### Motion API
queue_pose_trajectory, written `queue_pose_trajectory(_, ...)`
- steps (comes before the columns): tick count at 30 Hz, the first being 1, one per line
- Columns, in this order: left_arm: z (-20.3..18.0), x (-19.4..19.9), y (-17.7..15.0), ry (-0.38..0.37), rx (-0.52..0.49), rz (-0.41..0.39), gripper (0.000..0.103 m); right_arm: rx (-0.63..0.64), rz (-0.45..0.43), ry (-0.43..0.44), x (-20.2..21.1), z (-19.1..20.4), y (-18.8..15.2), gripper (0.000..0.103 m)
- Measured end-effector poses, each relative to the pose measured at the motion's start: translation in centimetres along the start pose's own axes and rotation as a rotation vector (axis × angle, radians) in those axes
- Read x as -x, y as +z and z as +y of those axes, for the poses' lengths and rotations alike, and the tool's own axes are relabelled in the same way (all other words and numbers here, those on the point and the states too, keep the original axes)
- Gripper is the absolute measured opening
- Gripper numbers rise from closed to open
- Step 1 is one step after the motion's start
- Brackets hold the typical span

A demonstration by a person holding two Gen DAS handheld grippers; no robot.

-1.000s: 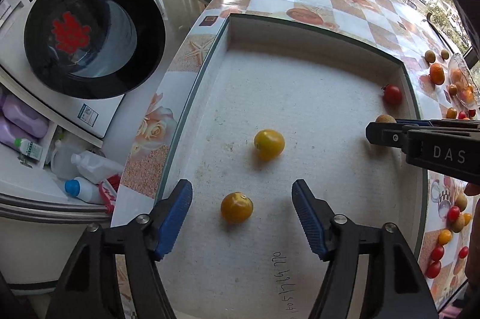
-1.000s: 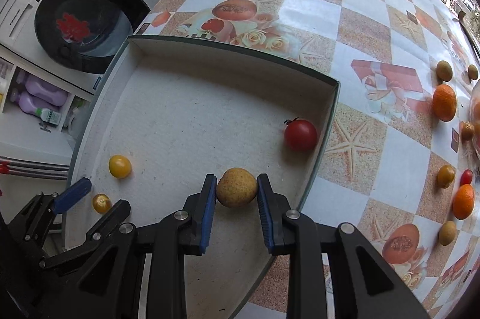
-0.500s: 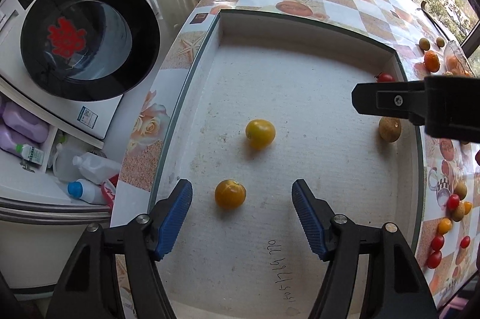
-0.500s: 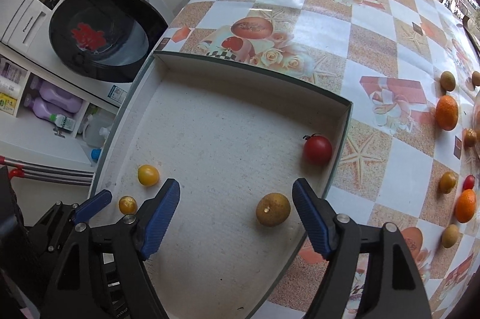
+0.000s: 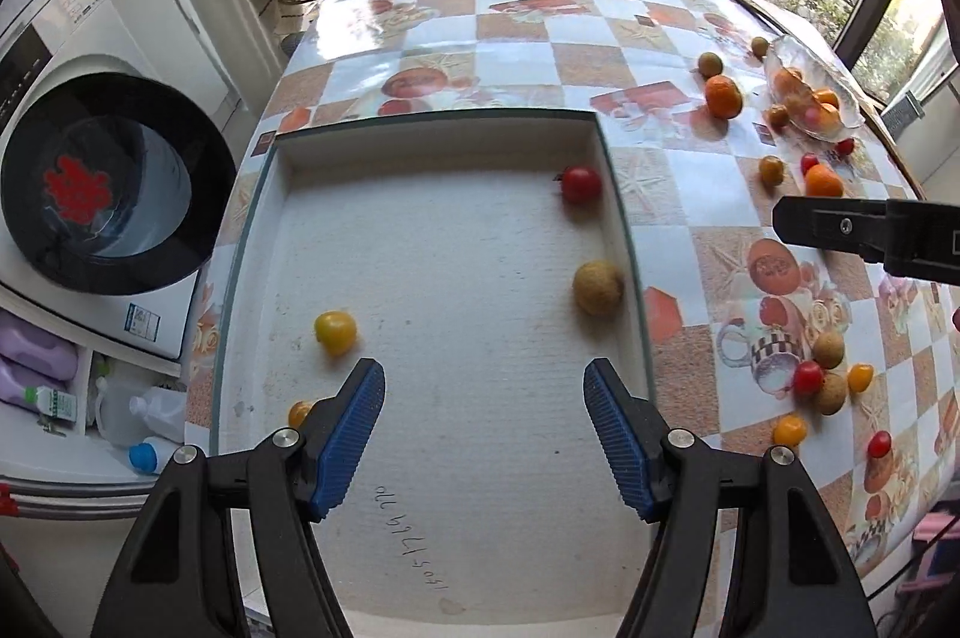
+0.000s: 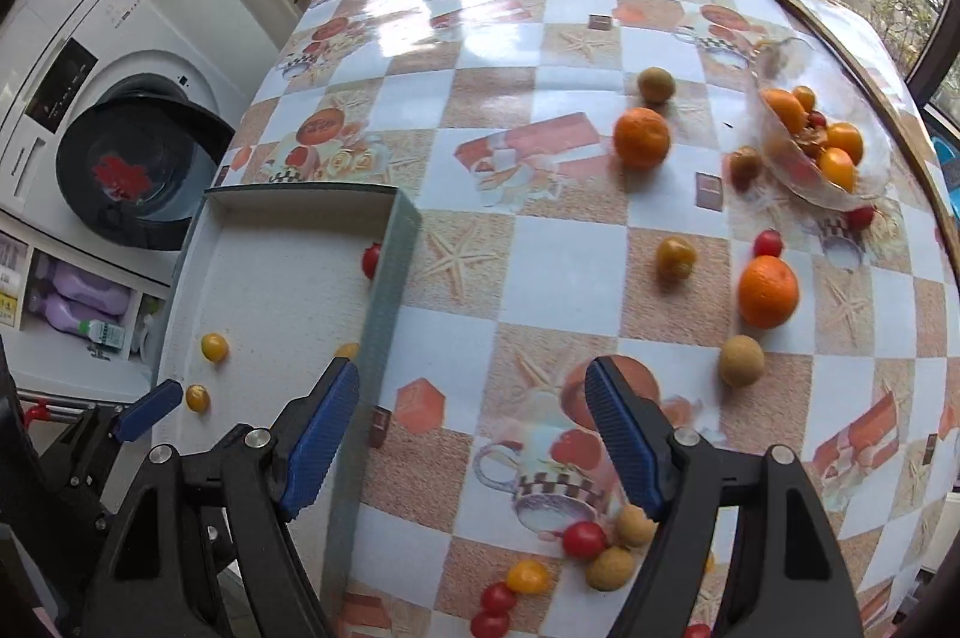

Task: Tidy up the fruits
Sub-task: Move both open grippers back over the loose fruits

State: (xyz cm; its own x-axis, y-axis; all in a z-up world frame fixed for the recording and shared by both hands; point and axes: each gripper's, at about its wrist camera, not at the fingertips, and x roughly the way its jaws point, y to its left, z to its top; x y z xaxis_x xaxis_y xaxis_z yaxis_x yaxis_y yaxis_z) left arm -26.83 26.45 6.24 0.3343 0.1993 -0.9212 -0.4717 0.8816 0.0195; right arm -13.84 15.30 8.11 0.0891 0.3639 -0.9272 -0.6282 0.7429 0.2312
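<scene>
Your right hand-held gripper [image 6: 471,434], open and empty, hangs over the desk [image 6: 540,272] with the fruit cluster [image 6: 600,548] just below-right, nearer it than the open left [image 5: 483,434].

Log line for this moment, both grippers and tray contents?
left gripper: open, over tray | right gripper: open, over tablecloth | tray: four fruits
</scene>
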Motion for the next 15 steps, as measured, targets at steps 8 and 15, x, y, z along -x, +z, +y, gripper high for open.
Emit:
queue_pose_trajectory(8,-7.1,1.5,-0.6,-0.097,-0.143,0.002,0.07,-0.142,0.041,-0.113,2.7,-8.5,-5.4,0.081)
queue_pose_trajectory(15,-11.7,1.6,-3.6,-0.151,-0.179,0.075,0.07,-0.187,0.106,-0.151,3.5,-11.9,-11.0,0.081)
